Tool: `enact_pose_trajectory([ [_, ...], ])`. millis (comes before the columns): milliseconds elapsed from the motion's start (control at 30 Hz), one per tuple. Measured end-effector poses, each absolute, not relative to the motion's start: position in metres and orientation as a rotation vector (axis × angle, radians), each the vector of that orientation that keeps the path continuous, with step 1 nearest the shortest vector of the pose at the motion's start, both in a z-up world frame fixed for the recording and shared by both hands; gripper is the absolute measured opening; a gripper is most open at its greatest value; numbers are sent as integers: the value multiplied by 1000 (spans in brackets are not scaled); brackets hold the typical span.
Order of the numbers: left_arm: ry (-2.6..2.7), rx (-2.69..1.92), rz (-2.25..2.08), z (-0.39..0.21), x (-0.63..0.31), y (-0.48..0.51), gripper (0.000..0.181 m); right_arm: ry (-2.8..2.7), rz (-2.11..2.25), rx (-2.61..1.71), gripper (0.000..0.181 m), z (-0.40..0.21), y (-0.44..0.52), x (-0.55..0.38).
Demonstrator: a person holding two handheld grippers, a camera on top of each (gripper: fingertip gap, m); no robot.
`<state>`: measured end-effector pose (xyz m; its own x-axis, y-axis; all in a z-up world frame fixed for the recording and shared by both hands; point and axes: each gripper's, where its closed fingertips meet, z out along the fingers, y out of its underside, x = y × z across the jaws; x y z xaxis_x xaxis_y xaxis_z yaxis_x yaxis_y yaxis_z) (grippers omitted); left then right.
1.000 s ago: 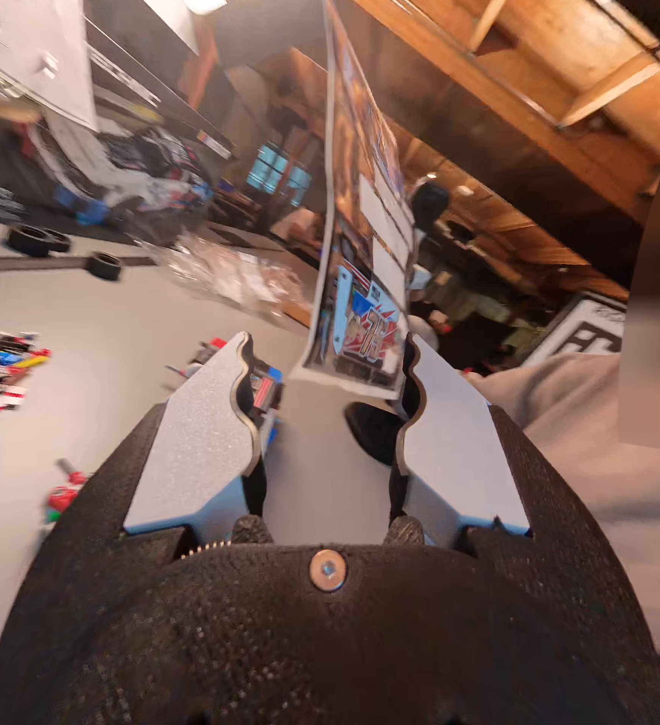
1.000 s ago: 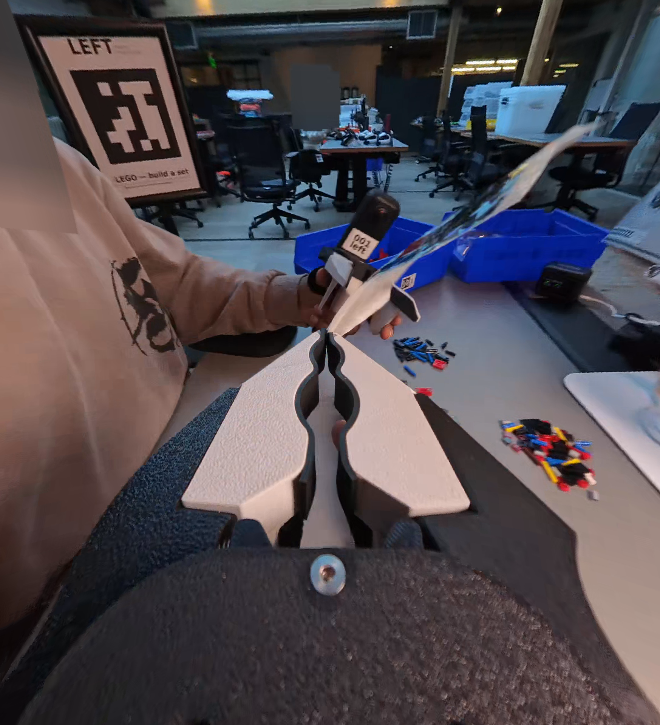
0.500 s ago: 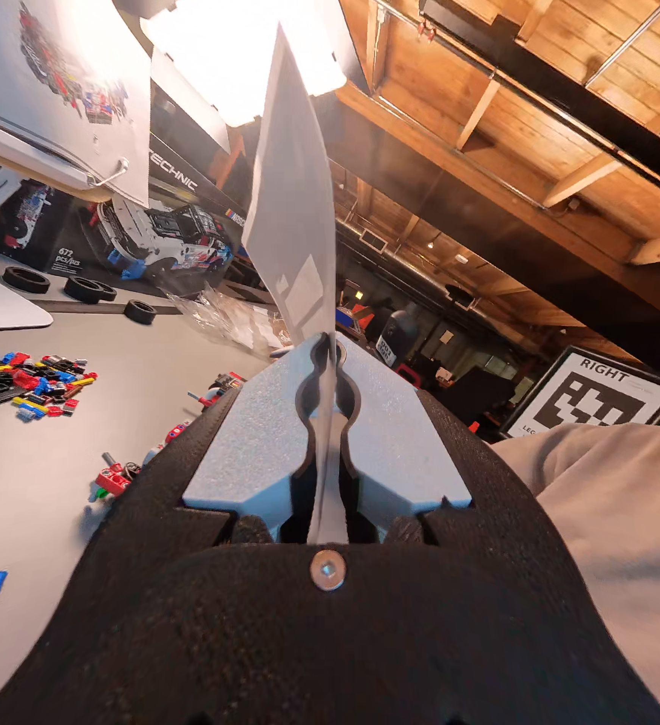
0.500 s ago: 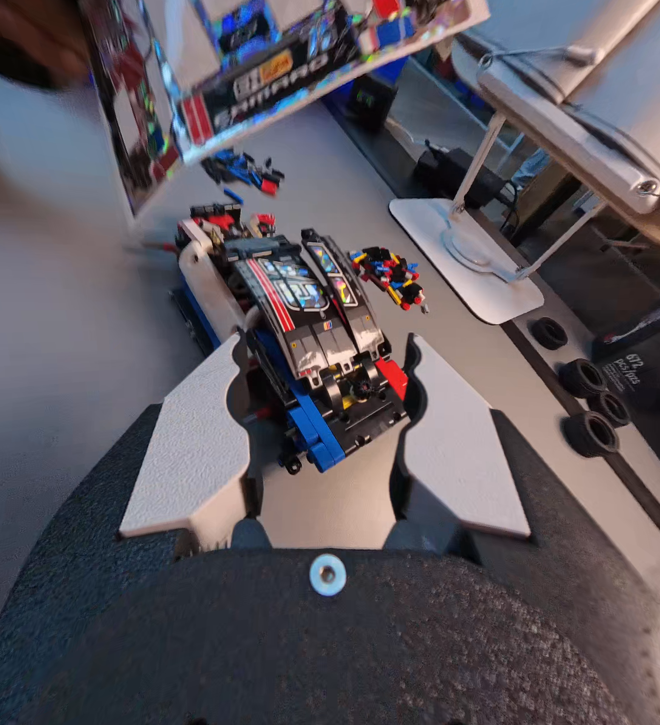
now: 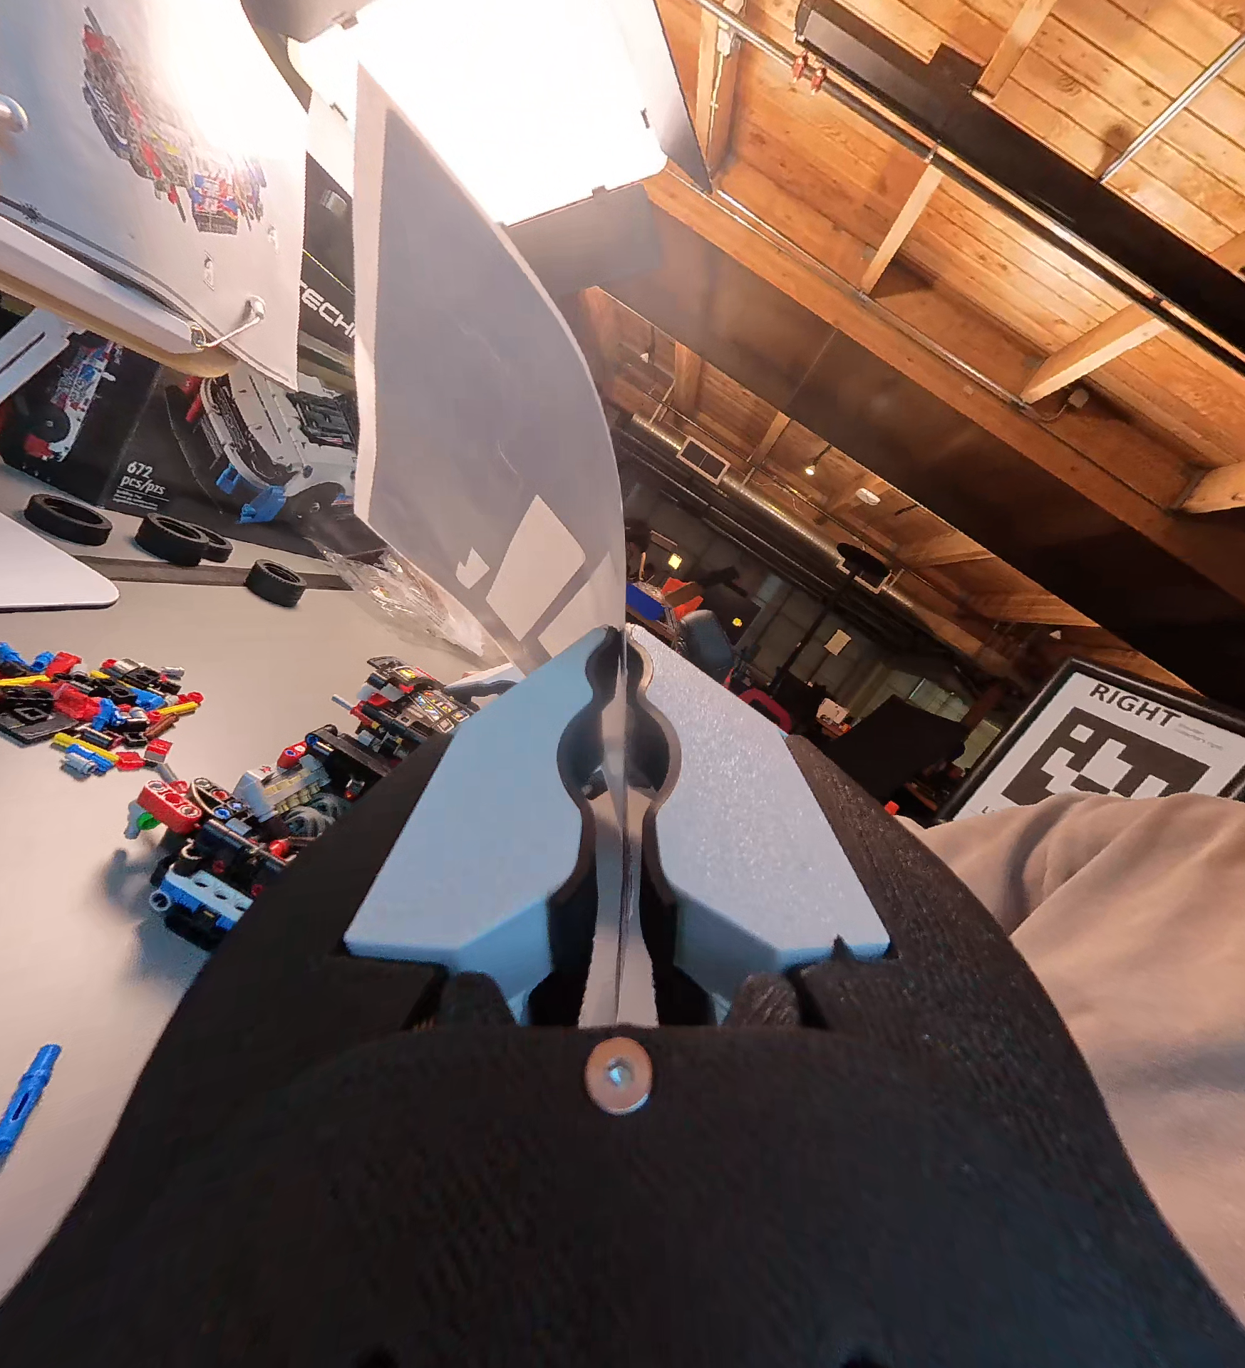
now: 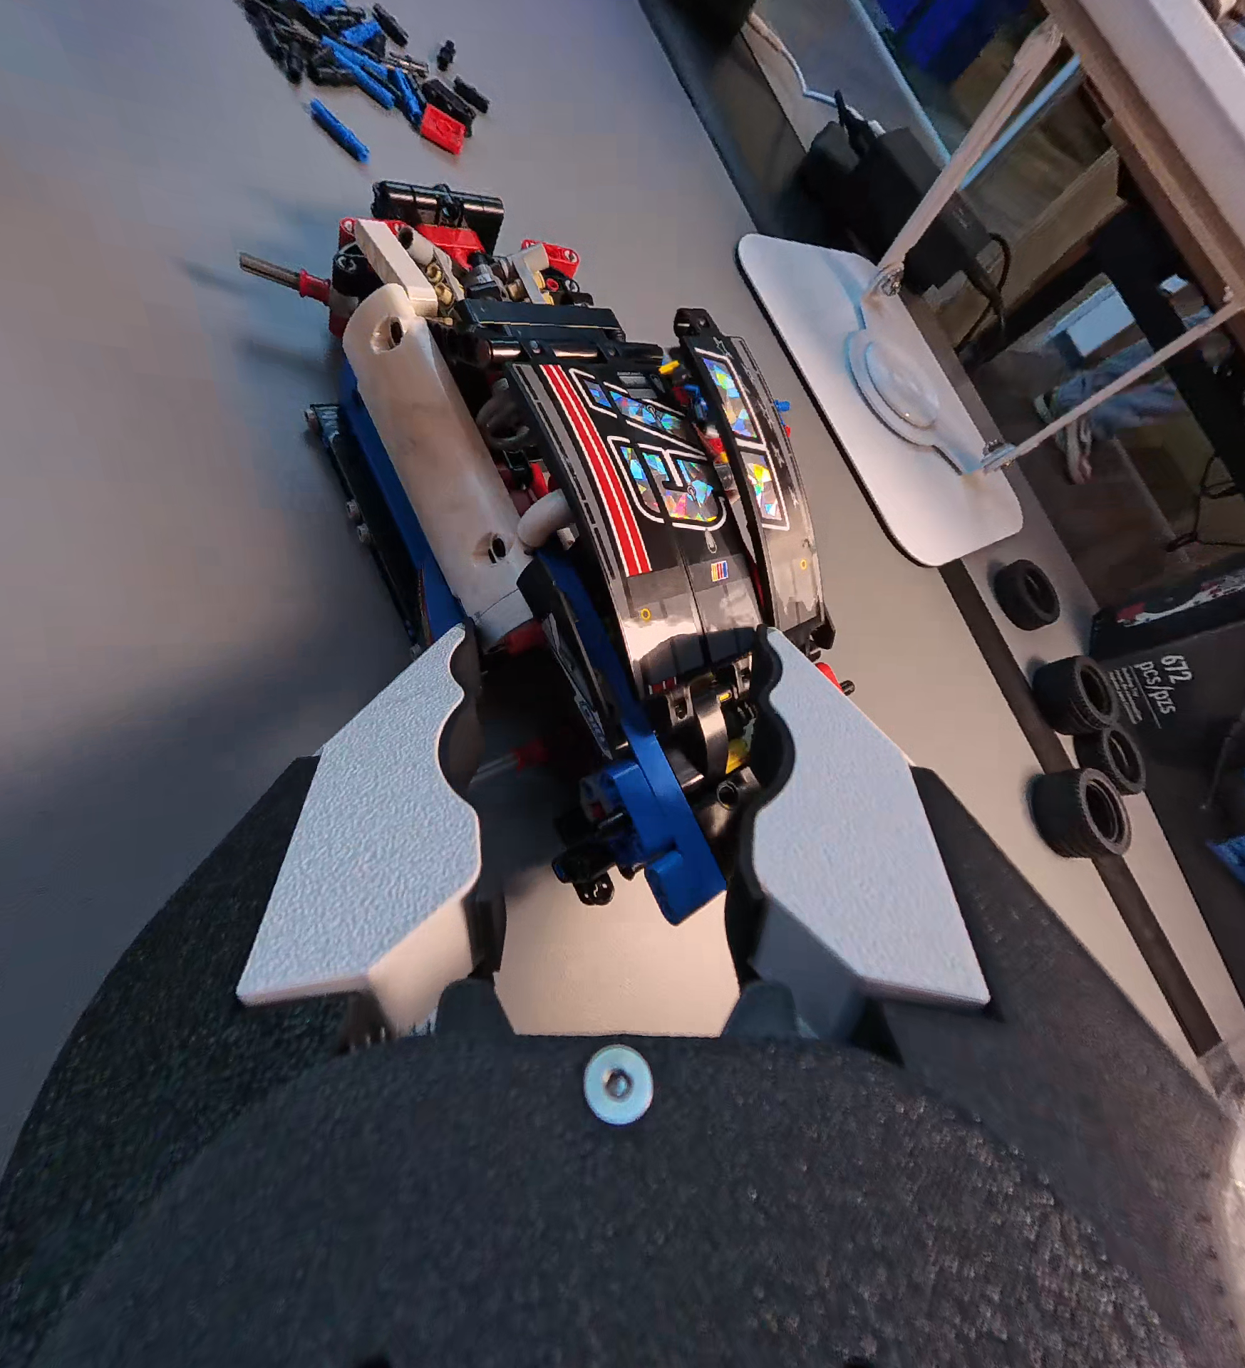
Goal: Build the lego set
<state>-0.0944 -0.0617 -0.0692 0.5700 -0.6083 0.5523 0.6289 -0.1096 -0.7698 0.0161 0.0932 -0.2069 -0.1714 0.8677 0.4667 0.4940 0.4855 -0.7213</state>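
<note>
My left gripper (image 5: 615, 651) is shut on a sticker sheet (image 5: 471, 414), held upright above the table with its pale back toward the camera. The half-built lego car (image 6: 589, 481), black, blue, white and red with shiny stickers on its roof, lies on the grey table (image 6: 123, 518); it also shows in the left wrist view (image 5: 293, 799). My right gripper (image 6: 615, 644) is open, its fingers on either side of the car's near blue end, the right finger close against it.
Loose bricks lie in a pile (image 5: 71, 703), with a further pile of blue and black pins (image 6: 367, 59). A blue pin (image 5: 23, 1095) lies alone. Black tyres (image 6: 1082, 748) sit by the set's box (image 5: 182, 459). A white stand base (image 6: 878, 400) holds the manual (image 5: 145, 170). Clear bags (image 5: 412, 592) lie behind. The gap from one gripper's tips to the other's is roughly 25 cm. From either gripper's tips it is about 20 cm to the blue pin (image 5: 23, 1095). It turns up in the right wrist view (image 6: 339, 125) as well.
A second ago my right gripper held the sheet; my left has closed on it and the right let go. Since then the right has moved down, straddling the car's near end.
</note>
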Motion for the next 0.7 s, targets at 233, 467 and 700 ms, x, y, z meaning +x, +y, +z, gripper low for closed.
enact_pose_trajectory([
  [233, -47, -1329, -1035, -77, -105, -60, 0, -1955, 553, -1106, 71, -206, 112, 21],
  [467, -54, -1334, -1025, -80, -110, -55, 0, -1942, 780, -1145, 79, -152, 85, 2],
  [700, -51, -1377, -1007, -90, -108, -55, 0, -2297, 420, -1130, 86, -196, 84, -17],
])
